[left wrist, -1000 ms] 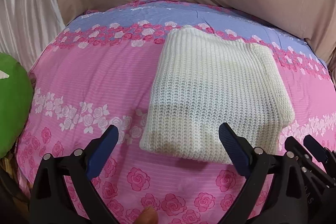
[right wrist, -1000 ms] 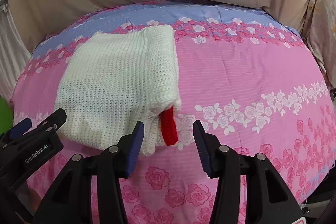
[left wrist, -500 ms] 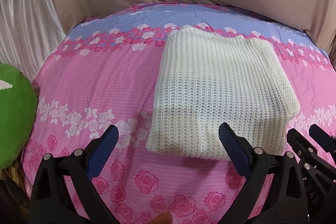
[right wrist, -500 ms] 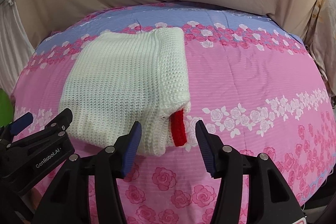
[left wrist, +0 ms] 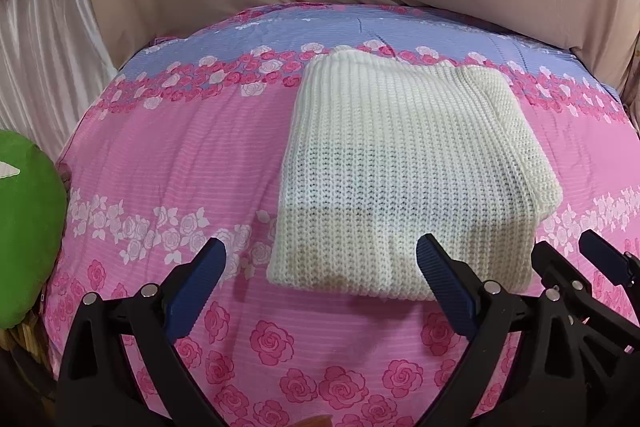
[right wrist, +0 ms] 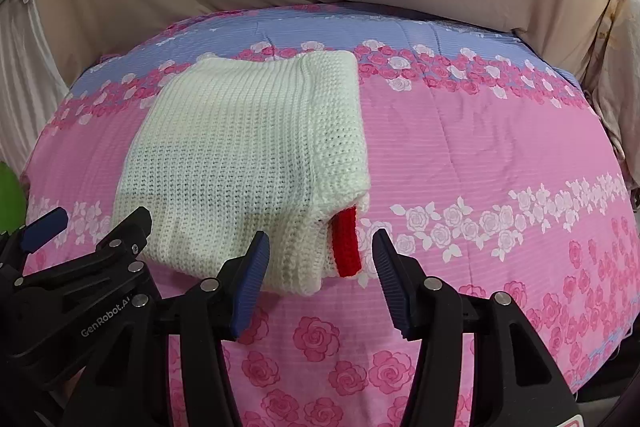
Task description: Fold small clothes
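Hovering: left claw [left wrist: 320,267] and right claw [right wrist: 318,251] both spread wide, gripping nothing, just off near edge of folded cream knit sweater [left wrist: 404,167] on pink rose-print bed cover [left wrist: 168,163]

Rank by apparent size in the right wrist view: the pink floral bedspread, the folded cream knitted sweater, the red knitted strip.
1. Pink floral bedspread
2. Folded cream knitted sweater
3. Red knitted strip, smallest

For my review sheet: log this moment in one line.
white knit: folded on bedspread | left claw: open, empty | right claw: open, empty
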